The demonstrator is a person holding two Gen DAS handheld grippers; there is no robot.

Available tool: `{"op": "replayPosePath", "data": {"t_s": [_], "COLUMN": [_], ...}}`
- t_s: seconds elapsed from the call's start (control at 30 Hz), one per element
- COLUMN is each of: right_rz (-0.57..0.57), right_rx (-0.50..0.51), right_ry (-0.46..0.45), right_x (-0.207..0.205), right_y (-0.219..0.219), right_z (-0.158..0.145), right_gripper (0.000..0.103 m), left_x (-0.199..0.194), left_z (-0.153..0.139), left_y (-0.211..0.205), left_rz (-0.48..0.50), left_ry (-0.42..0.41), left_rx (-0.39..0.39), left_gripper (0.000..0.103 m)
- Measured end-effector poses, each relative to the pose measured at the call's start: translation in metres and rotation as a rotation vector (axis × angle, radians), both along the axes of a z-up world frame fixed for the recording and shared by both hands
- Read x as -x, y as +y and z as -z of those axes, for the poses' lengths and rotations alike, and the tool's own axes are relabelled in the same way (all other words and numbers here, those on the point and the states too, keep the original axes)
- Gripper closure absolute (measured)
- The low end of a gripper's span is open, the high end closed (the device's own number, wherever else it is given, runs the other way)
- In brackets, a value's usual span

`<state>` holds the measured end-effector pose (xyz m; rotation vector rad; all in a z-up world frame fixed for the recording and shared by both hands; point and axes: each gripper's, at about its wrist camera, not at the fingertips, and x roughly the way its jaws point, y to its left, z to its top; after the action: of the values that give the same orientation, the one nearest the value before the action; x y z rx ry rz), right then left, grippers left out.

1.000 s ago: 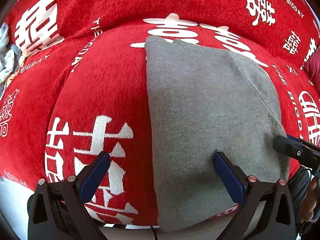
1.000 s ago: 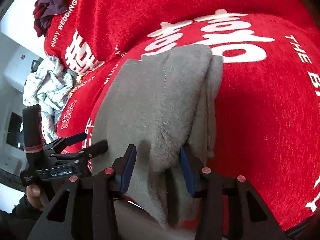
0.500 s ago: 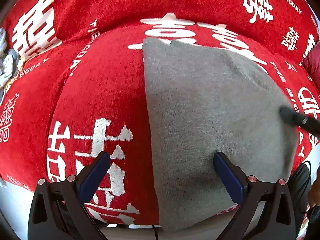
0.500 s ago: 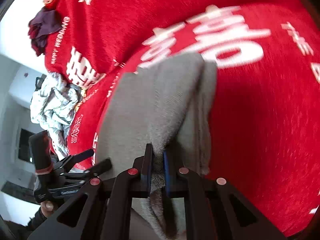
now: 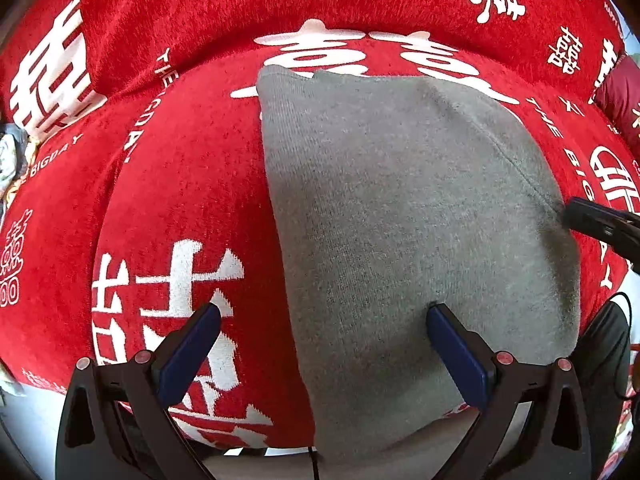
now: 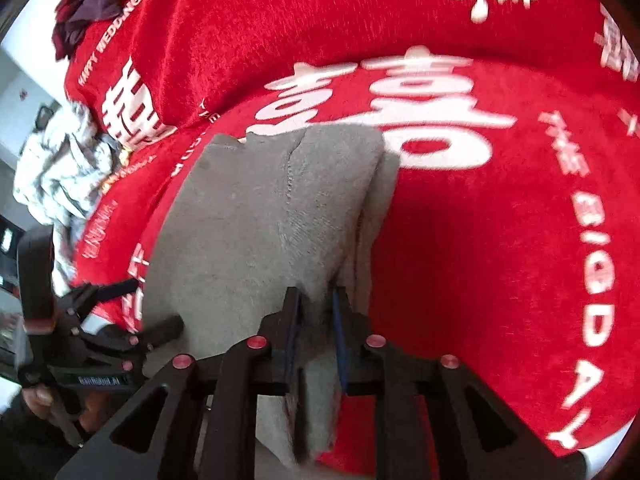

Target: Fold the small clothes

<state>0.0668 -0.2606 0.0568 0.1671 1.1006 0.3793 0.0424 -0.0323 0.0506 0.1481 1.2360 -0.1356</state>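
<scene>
A folded grey knit garment lies on the red blanket. My left gripper stands open over the garment's left edge near the front. Its right pad touches the grey knit and its left pad hovers above the blanket. In the right wrist view my right gripper has the garment's near right edge pinched between its pads. The jaws are opening slightly, and the cloth still rises in a ridge toward them. The left gripper shows at the lower left there. The right gripper's tip reaches the garment's right edge.
The red blanket with white lettering covers a cushioned seat and its back. A pile of pale crumpled clothes lies at the left end. A dark maroon garment sits on the top left corner. A hand grips the left tool.
The right jaws closed onto the garment's right edge, then parted a little. The right gripper rose and pulled that edge up. The left gripper stayed where it was.
</scene>
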Motion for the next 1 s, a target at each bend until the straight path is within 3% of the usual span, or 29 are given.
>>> {"op": "replayPosePath", "data": {"t_s": [0.1,0.17,0.2,0.3,0.47,0.63,0.87,1.0], "right_rz": [-0.048,-0.085,-0.109,-0.188,-0.260,-0.223,-0.201,-0.144], "right_rx": [0.062,0.089,0.096,0.082,0.053,0.111,0.079,0.036], "right_ry": [-0.080,-0.125,-0.150,-0.177,-0.095,-0.002,-0.050,-0.089], "right_x": [0.020,0.034,0.041,0.053,0.059,0.059,0.067,0.059], "right_y": [0.011,0.020,0.026,0.039,0.051,0.042,0.027,0.017], "right_z": [-0.018,-0.029,-0.031,-0.029,-0.002,0.033,0.002,-0.017], "right_gripper": [0.076,0.049,0.044,0.043,0.043,0.047,0.045,0.041], "left_x": [0.002,0.002,0.002,0.003,0.004,0.006,0.009,0.001], "left_z": [-0.001,-0.001,-0.002,-0.001,0.004,0.009,-0.007,-0.011], "left_y": [-0.001,-0.001,-0.001,0.000,0.005,0.008,0.010,0.019], "left_rz": [0.002,0.009,0.010,0.004,-0.008,-0.007,0.001,-0.026], "left_ry": [-0.009,-0.015,-0.016,-0.009,0.010,0.027,-0.033,-0.037], "left_rx": [-0.009,-0.016,-0.017,-0.008,0.017,0.030,0.000,0.023], "left_gripper": [0.000,0.000,0.000,0.000,0.000,0.000,0.000,0.000]}}
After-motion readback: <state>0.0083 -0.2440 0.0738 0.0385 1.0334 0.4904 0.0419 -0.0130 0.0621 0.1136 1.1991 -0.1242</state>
